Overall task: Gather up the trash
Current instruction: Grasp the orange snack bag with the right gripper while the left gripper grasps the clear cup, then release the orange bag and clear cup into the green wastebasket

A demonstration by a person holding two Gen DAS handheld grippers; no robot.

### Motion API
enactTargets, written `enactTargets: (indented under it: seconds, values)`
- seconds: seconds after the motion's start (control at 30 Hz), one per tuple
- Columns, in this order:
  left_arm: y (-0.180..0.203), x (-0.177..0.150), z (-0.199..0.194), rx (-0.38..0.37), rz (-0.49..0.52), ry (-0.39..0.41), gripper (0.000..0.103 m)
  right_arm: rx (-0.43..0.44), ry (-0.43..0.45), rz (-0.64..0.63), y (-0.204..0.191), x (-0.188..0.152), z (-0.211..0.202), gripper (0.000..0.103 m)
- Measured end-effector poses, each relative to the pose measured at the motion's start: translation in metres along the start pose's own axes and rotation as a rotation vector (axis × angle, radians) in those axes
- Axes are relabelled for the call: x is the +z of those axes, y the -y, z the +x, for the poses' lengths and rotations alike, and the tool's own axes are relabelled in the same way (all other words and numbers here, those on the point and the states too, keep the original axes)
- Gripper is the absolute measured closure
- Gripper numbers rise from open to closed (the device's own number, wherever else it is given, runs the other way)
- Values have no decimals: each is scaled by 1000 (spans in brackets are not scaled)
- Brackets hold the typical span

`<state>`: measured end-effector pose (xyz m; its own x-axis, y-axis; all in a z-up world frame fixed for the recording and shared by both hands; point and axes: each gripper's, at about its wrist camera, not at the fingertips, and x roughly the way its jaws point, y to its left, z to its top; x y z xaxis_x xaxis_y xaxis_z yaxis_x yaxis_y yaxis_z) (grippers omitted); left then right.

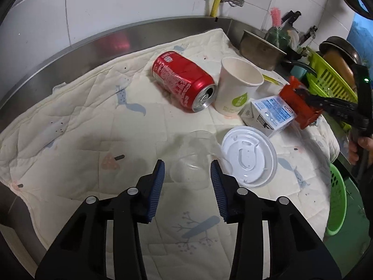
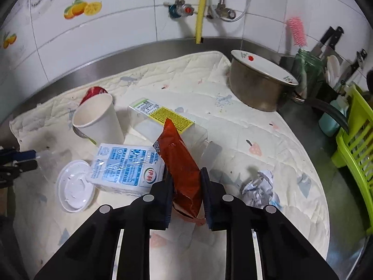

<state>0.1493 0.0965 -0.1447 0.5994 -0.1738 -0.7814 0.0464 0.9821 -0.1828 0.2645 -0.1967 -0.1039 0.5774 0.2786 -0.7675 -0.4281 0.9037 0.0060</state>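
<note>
Trash lies on a white quilted mat (image 1: 70,121). My left gripper (image 1: 187,165) is open around a clear plastic cup (image 1: 193,156) lying on its side, not closed on it. A red soda can (image 1: 184,80) lies beyond, next to an upright paper cup (image 1: 237,86), a blue-and-white milk carton (image 1: 270,114) and a white lid (image 1: 249,156). My right gripper (image 2: 186,175) is shut on a red snack wrapper (image 2: 181,161), also in the left wrist view (image 1: 298,102). A clear box with a yellow label (image 2: 163,116) and a crumpled paper ball (image 2: 258,186) lie near it.
A metal pot with a floral plate on it (image 2: 258,86) stands at the back right. A green dish rack (image 2: 354,140) borders the right side. A green basket (image 1: 335,198) sits below the counter edge. The steel backsplash (image 1: 93,46) and tiled wall lie behind.
</note>
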Motion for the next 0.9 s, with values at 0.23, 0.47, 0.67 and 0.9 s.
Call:
enactTargets:
  seconds: [0.23, 0.47, 0.67, 0.9]
  values:
    - [-4, 2, 17, 4, 31, -17, 79, -3, 72, 85, -2, -14, -46, 82]
    - [-7, 0, 27, 24, 21, -33, 100, -39, 133, 183, -3, -53, -103, 82]
    - [-5, -5, 10, 22, 4, -6, 103, -113, 157, 329, 15, -111, -147, 82]
    - [5, -8, -26, -6, -7, 41, 103, -297, 25, 449, 60, -201, -169, 81]
